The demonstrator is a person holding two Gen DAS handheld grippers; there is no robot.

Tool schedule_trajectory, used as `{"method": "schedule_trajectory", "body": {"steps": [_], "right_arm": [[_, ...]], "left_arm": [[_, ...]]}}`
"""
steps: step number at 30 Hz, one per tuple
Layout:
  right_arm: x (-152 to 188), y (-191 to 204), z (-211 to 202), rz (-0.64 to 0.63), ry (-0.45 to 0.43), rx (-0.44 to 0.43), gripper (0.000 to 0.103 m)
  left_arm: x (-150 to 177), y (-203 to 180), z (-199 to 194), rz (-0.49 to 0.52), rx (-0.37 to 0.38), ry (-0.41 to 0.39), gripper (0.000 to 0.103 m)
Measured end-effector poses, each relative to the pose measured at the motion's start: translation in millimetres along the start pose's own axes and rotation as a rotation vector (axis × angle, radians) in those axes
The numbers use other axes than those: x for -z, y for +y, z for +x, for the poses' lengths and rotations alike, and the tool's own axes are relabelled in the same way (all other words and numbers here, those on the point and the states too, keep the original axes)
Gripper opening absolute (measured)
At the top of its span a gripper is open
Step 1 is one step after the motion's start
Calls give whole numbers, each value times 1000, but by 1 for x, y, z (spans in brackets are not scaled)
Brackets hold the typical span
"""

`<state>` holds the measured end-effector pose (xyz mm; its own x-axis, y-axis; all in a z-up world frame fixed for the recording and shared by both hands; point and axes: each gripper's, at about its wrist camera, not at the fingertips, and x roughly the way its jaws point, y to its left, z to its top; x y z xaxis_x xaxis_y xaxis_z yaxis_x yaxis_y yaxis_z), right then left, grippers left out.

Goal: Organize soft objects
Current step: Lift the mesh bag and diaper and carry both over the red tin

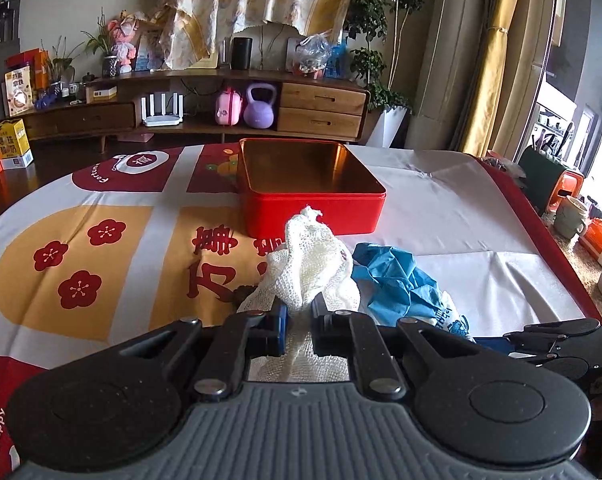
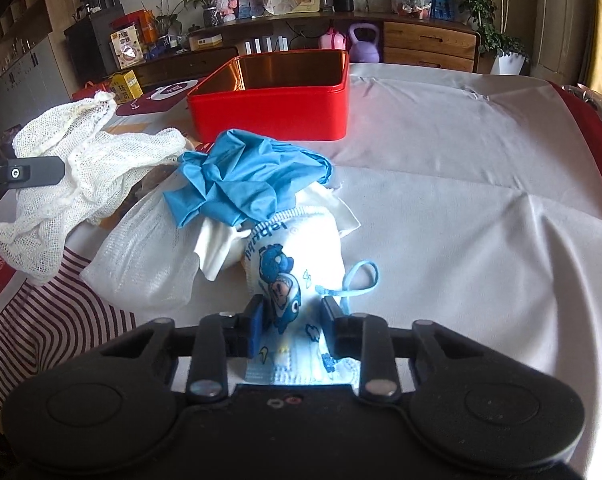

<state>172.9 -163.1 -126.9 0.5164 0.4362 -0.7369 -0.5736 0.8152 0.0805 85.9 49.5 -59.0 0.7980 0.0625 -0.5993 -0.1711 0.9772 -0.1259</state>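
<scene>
Tongs both clenched on soft things in front of the red tin (image 1: 313, 208)

Your left gripper (image 1: 299, 316) pinches the white mesh cloth (image 1: 313, 264); your right gripper (image 2: 293, 316) grips the cartoon face mask (image 2: 289, 280); the blue glove (image 2: 245, 180) lies between them.

Premises: a private home, living room. Evidence: long wooden sideboard (image 1: 205, 108) with drawers at 12 o'clock, carrying potted plants (image 1: 101, 46), a doll (image 1: 122, 42) and a speaker (image 1: 242, 53); purple kettlebell (image 1: 260, 107) on its shelf; yellow curtains (image 1: 497, 60) at 2 o'clock; printed cloth (image 1: 453, 216) covering the table.
</scene>
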Motion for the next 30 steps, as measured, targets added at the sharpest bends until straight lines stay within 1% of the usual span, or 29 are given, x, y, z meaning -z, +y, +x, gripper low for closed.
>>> {"method": "schedule_trajectory", "body": {"steps": [1,4,11,14,18,22,30], "right_arm": [[0,-1,-2,5,-3,-2,20],[2,-3,-11,16,-17,-9,16],[-1,-17,-43,80,-72,-30,14],[-10,-22,-58,100,-95,-61,14],[-28,-23,-72,106,-114,-89,14],[-52,-21,-77,89,-117,-104,14],[-107,-17,-73,60,-132,-134,14]], "left_arm": [[1,0,0,1,0,0,11],[0,0,-1,-2,4,-2,11],[-2,3,-5,-20,12,-15,11],[-8,2,-9,-19,23,-28,11],[-22,3,-15,-32,46,-47,11],[-41,3,-16,-23,67,-59,11],[-88,9,-3,-19,102,-58,11]]}}
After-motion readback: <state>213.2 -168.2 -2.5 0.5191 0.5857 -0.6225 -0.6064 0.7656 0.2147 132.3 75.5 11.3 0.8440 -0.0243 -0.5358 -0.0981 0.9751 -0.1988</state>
